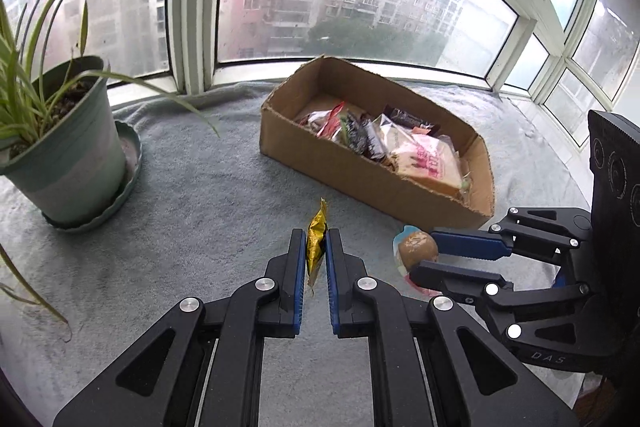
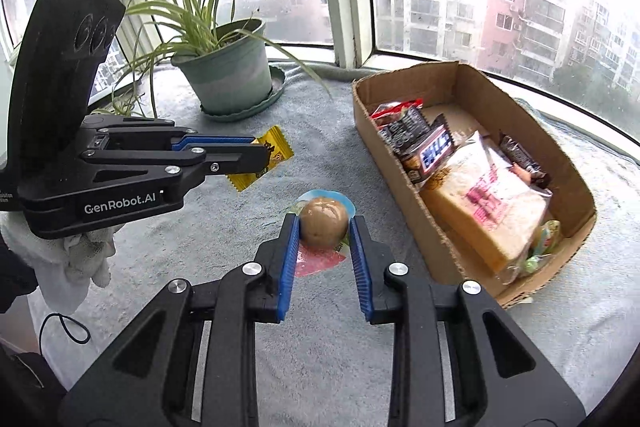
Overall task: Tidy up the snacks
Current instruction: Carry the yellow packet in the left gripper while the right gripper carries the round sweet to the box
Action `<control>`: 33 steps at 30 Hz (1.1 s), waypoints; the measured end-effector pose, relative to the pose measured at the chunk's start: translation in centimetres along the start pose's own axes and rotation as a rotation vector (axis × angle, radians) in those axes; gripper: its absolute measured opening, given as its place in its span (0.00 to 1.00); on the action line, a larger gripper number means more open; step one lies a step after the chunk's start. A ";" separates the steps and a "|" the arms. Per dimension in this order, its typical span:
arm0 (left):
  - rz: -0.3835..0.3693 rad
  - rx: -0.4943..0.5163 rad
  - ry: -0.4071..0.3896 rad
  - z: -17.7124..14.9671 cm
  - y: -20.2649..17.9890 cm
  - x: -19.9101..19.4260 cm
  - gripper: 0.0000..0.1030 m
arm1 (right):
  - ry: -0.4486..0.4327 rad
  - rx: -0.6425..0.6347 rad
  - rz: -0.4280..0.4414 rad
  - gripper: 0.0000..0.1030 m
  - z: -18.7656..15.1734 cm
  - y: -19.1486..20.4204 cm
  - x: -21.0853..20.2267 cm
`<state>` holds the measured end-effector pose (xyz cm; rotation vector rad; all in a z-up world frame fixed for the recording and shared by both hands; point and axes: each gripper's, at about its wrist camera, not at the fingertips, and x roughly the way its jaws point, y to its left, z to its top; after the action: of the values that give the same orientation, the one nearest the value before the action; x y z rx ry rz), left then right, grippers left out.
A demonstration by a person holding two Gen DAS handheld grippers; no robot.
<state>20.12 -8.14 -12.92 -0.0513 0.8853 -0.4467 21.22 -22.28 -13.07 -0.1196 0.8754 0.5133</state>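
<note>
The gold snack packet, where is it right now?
The gold snack packet is pinched in the left claw, above the grey cloth, between the potted plant and cardboard box.

1. We log a gold foil packet (image 2: pixel 272 153) with dark print.
2. We log a brown egg snack (image 2: pixel 323 225) in a blue, pink-edged wrapper.
3. We list a tan cardboard box (image 2: pixel 452 75).
4. We list a green pot (image 2: pixel 230 77).
5. We list a grey towel (image 1: pixel 192 195).
</note>
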 end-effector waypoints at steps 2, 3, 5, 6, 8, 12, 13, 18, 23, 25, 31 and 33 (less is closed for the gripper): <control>-0.004 0.023 -0.018 0.5 -1.0 -0.5 0.08 | -0.018 0.007 -0.014 0.26 0.3 -0.7 -1.0; -0.007 0.036 -0.026 0.7 -1.5 -0.7 0.08 | -0.026 0.010 -0.021 0.26 0.5 -1.0 -1.4; -0.018 0.058 -0.036 1.1 -2.4 -0.9 0.08 | -0.038 0.014 -0.034 0.26 0.7 -1.7 -2.3; -0.025 0.066 -0.040 1.2 -2.8 -1.0 0.08 | -0.044 0.017 -0.043 0.26 0.7 -2.0 -2.7; -0.035 0.081 -0.044 1.4 -3.6 -0.9 0.08 | -0.051 0.024 -0.054 0.26 0.7 -2.8 -3.5; -0.050 0.101 -0.043 1.9 -4.8 -0.6 0.08 | -0.062 0.039 -0.080 0.26 0.5 -4.3 -4.5; -0.050 0.107 -0.042 2.0 -5.0 -0.5 0.08 | -0.064 0.042 -0.087 0.26 0.5 -4.7 -4.7; -0.048 0.118 -0.035 2.7 -5.7 0.1 0.08 | -0.075 0.063 -0.134 0.26 1.0 -7.3 -5.4; -0.041 0.096 -0.040 4.5 -5.5 1.3 0.08 | -0.092 0.090 -0.186 0.26 1.9 -10.4 -6.1; -0.035 0.086 -0.045 5.4 -5.2 1.8 0.08 | -0.092 0.117 -0.187 0.26 2.3 -11.8 -6.1; -0.023 0.046 -0.054 7.8 -4.4 3.4 0.08 | -0.084 0.151 -0.213 0.26 3.6 -14.7 -4.9; -0.021 0.028 -0.056 8.5 -4.2 4.0 0.08 | -0.081 0.157 -0.218 0.26 3.9 -15.2 -4.3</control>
<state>27.26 -14.71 -9.56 -0.0471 0.8243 -0.4749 28.95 -35.97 -8.89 -0.0495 0.8090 0.2435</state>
